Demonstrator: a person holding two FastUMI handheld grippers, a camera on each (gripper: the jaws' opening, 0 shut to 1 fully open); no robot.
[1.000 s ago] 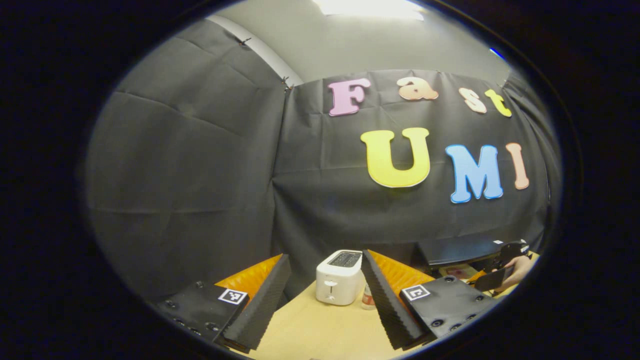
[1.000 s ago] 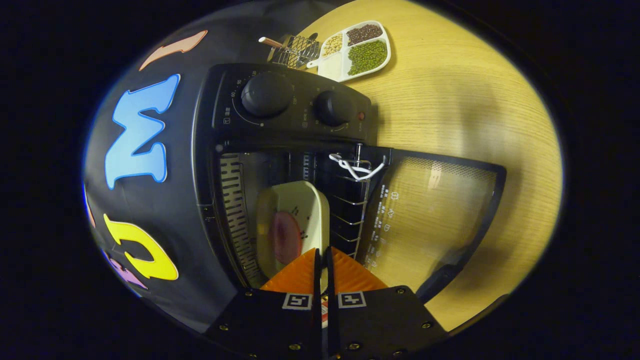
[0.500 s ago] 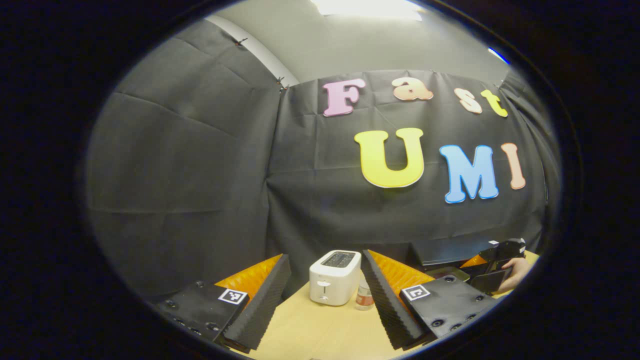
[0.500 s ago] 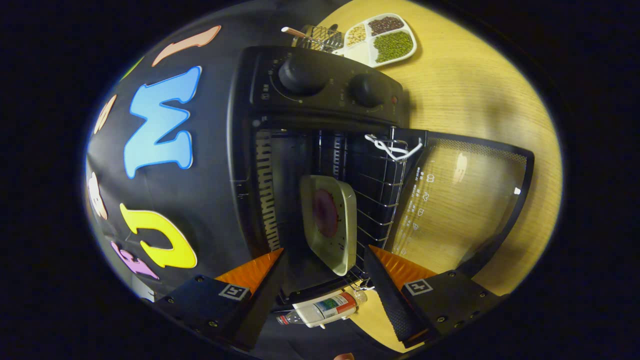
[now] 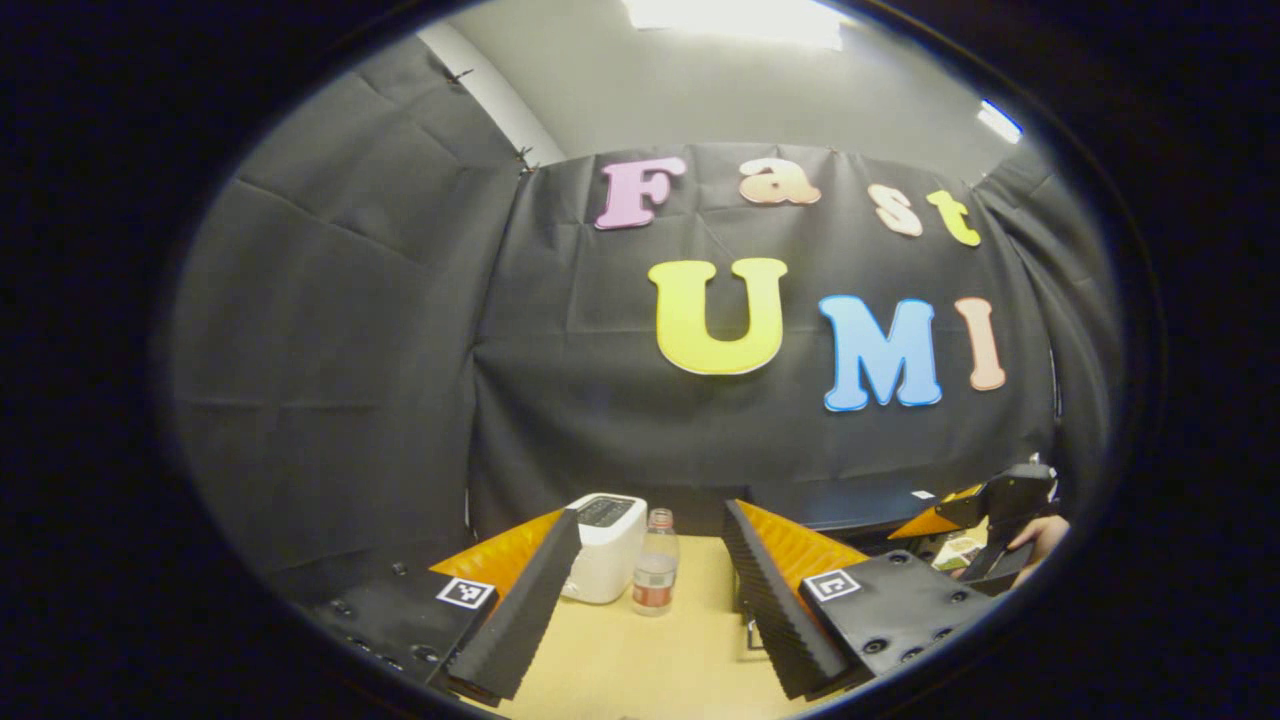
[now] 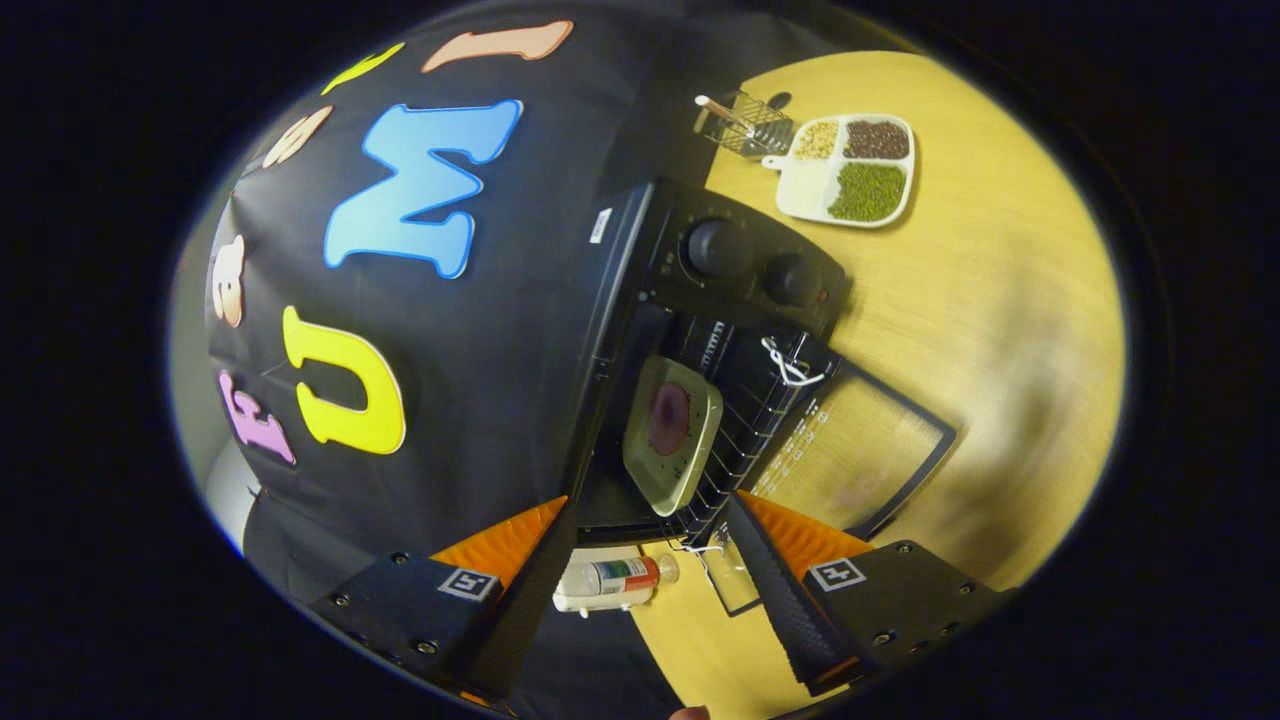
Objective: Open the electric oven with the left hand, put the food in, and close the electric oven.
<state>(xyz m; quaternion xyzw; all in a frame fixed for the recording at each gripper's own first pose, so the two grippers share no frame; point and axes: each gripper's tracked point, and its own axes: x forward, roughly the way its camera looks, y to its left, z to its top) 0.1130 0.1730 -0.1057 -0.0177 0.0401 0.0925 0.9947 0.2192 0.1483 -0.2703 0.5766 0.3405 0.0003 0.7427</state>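
Observation:
In the right gripper view the black electric oven (image 6: 745, 265) lies rotated, its glass door (image 6: 860, 455) folded down flat onto the table. A pale plate (image 6: 690, 465) carrying a round dark-red piece of food (image 6: 668, 418) rests on the wire rack inside the cavity. My right gripper (image 6: 650, 590) is open, drawn back from the oven mouth, with nothing between its fingers. My left gripper (image 5: 645, 610) is open too, held over the table and aimed at the back wall. The oven's top (image 5: 850, 500) shows at the right of the left gripper view, with a hand (image 5: 1040, 535) beside it.
A white toaster (image 5: 603, 545) and a small bottle (image 5: 655, 575) stand on the wooden table (image 5: 640, 660) at the wall. Past the oven sit a divided dish of beans (image 6: 850, 168) and a wire basket (image 6: 745, 120). The bottle (image 6: 610, 580) lies between the right fingers' line of sight.
My right gripper opened, let go of the plate on the oven rack, and backed away from the oven. The left gripper turned right, so toaster and bottle shifted left.

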